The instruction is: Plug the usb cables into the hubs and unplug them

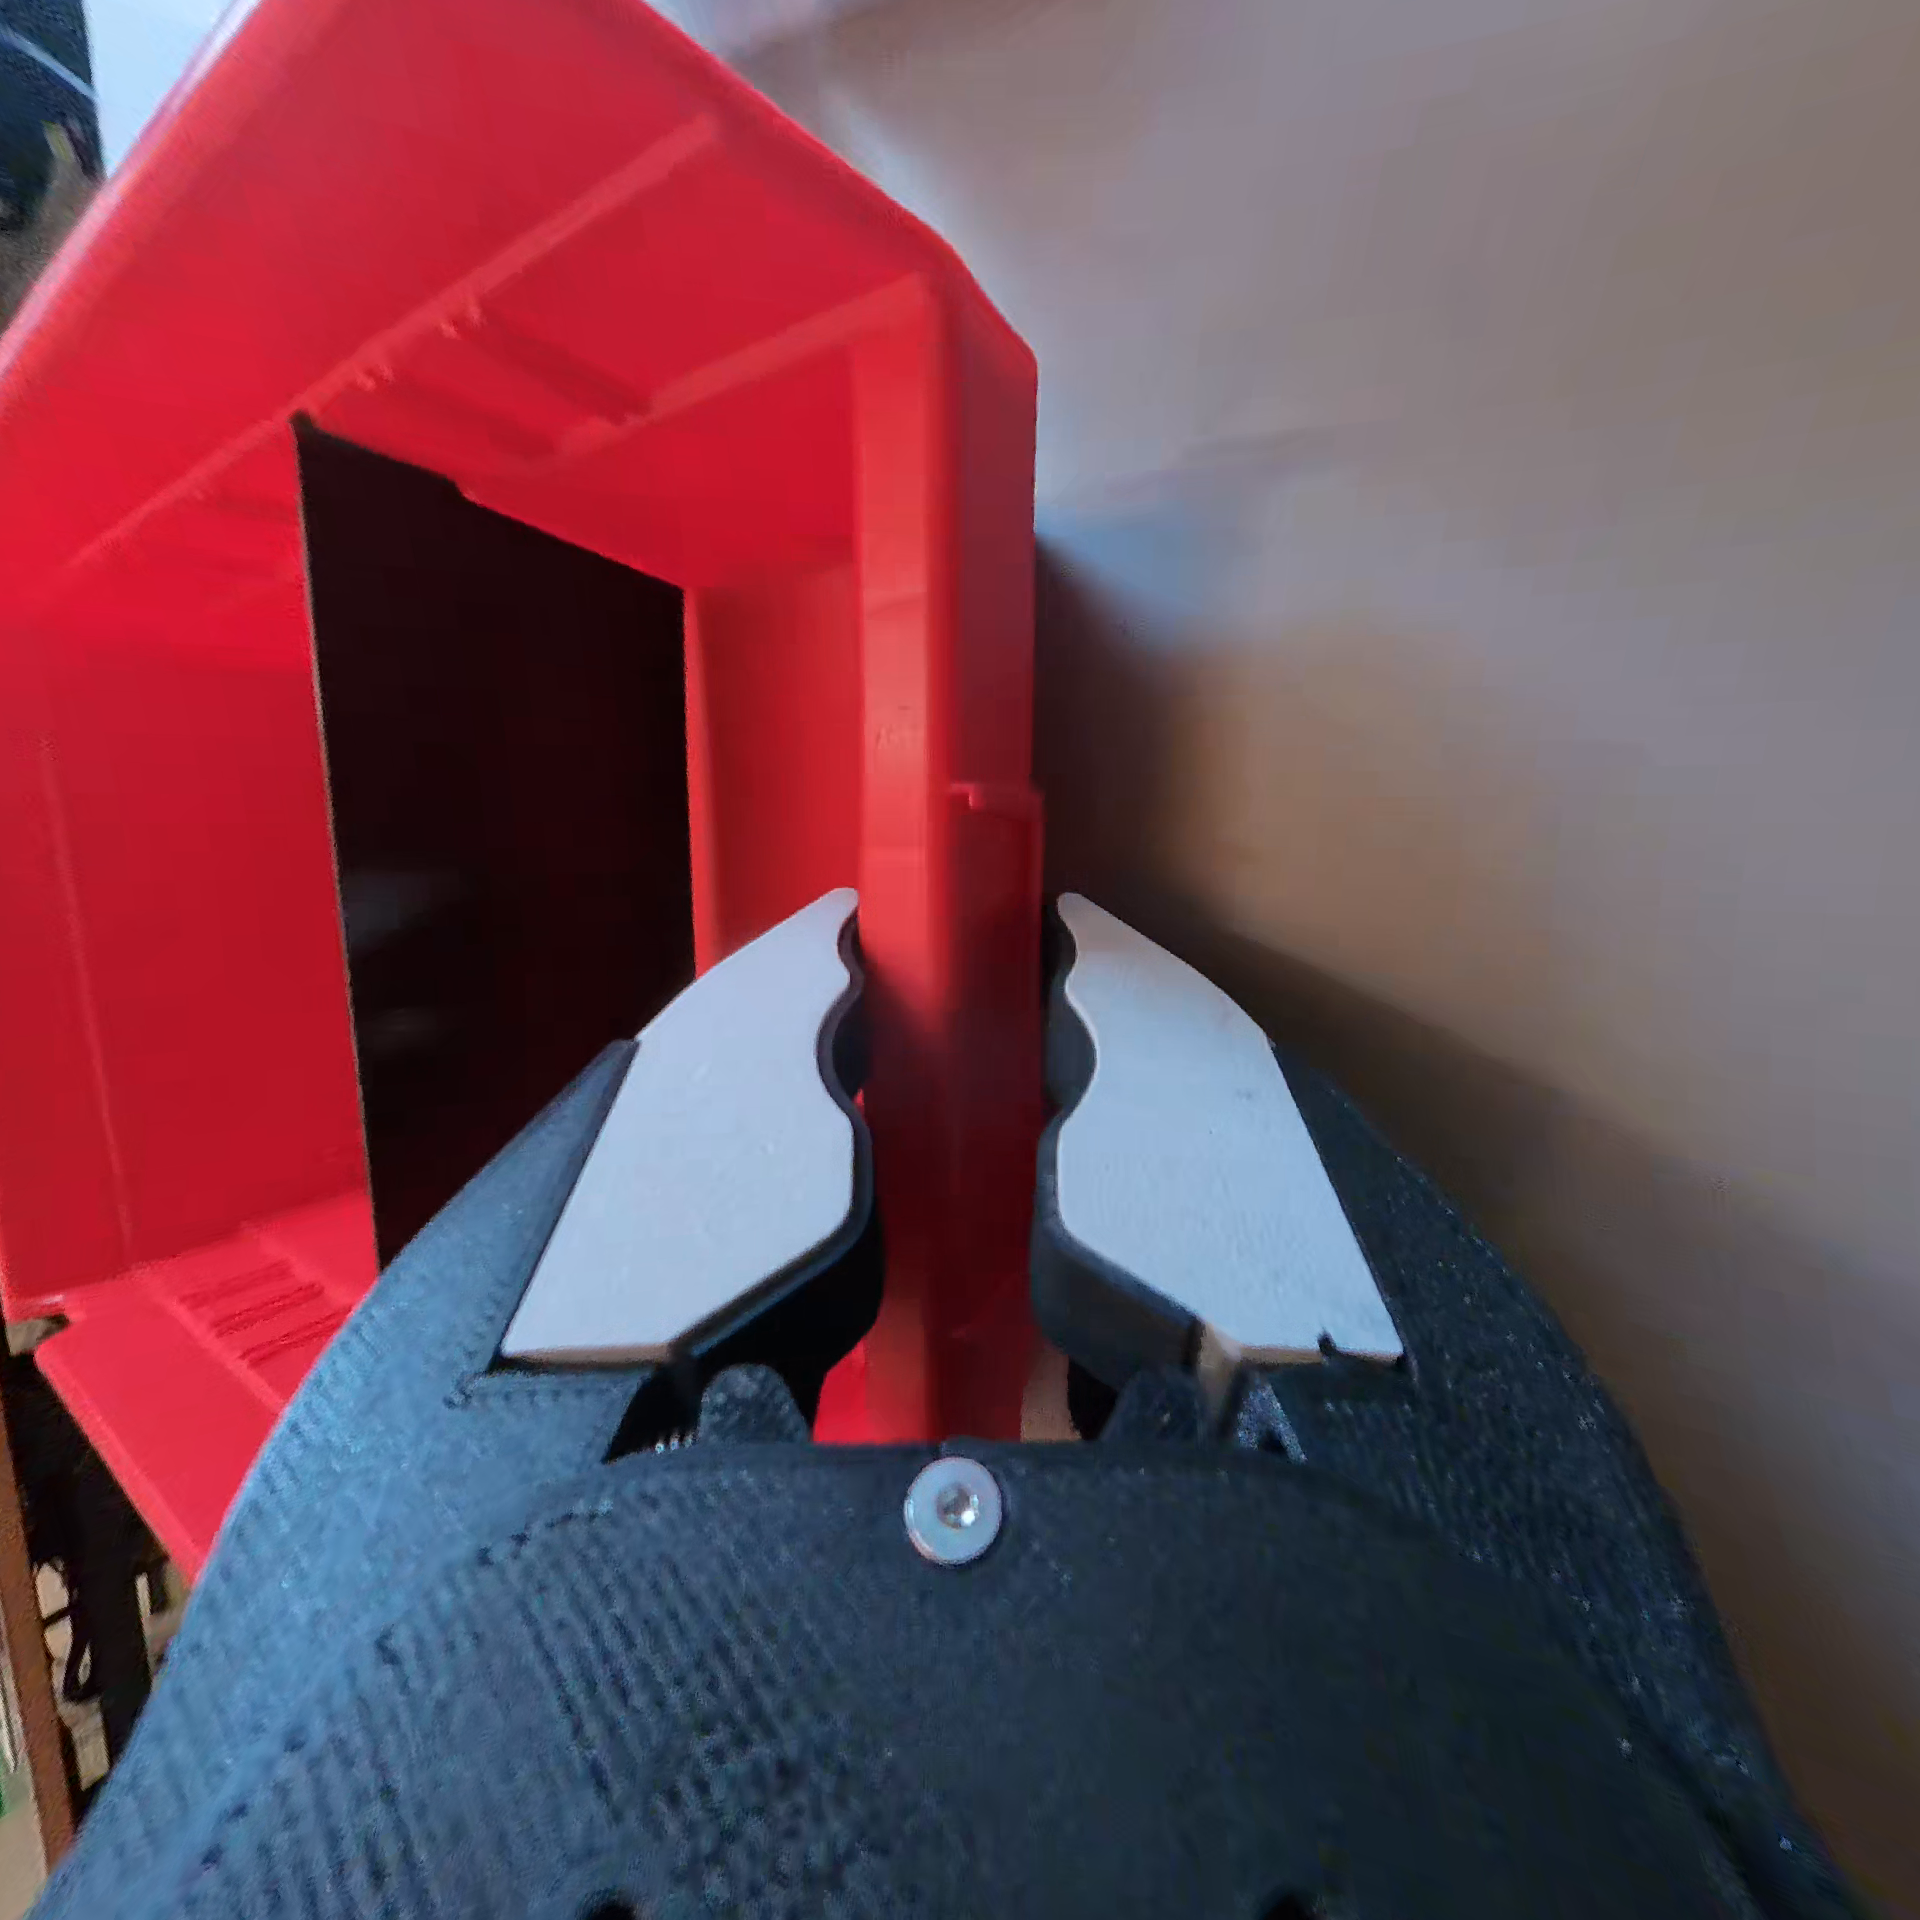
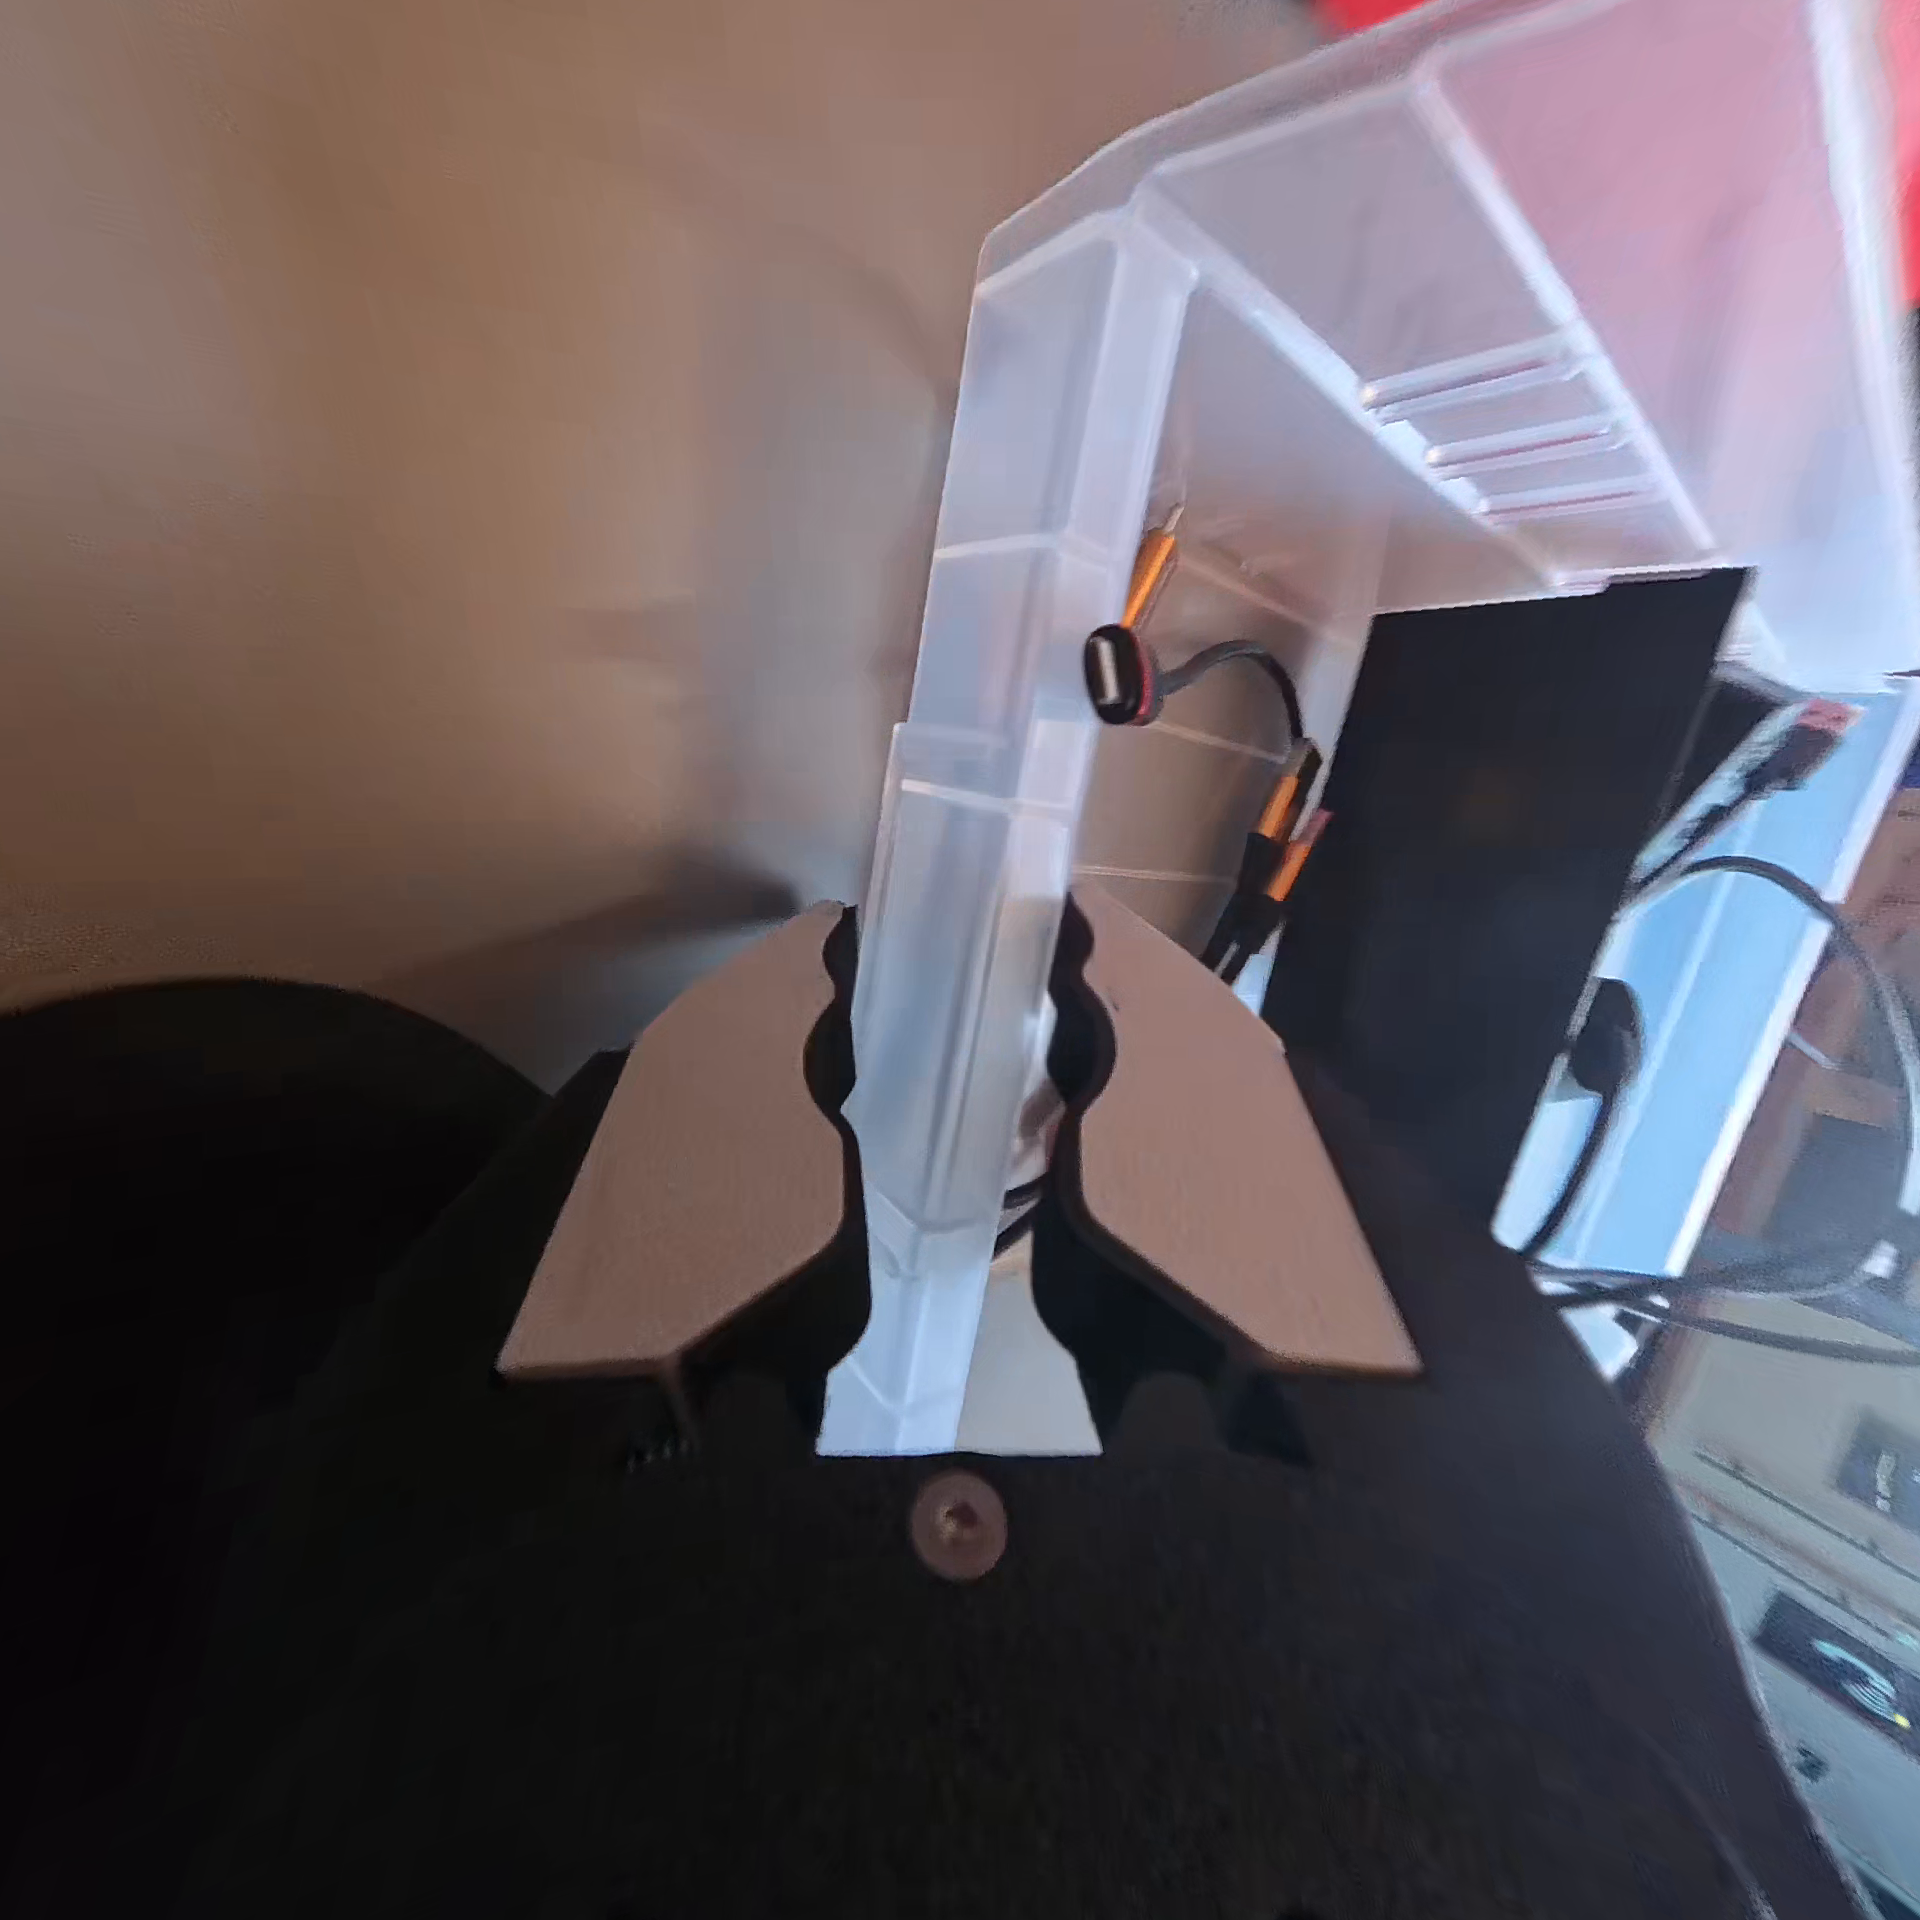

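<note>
My left gripper point(image 1: 951, 920) is shut on the rim of a red plastic bin point(image 1: 582, 343) and holds it tipped, its opening toward the camera. A black panel point(image 1: 499, 790) lies inside it. My right gripper point(image 2: 961, 935) is shut on the rim of a clear plastic bin point(image 2: 1049, 582), also tipped. Inside the clear bin are USB cables with orange-and-black plugs point(image 2: 1283, 821), one black USB connector point(image 2: 1112, 670) facing the camera, and a black panel point(image 2: 1496, 852). No hub is recognisable in either view.
A tan wall or surface point(image 1: 1507, 520) fills the background in both views. In the right wrist view a black cable point(image 2: 1766, 1039) loops outside the clear bin at right, over a cluttered desk with boxes point(image 2: 1829, 1475). A dark rounded shape point(image 2: 208, 1195) sits at lower left. About 25 cm separates my left fingertips from my right.
</note>
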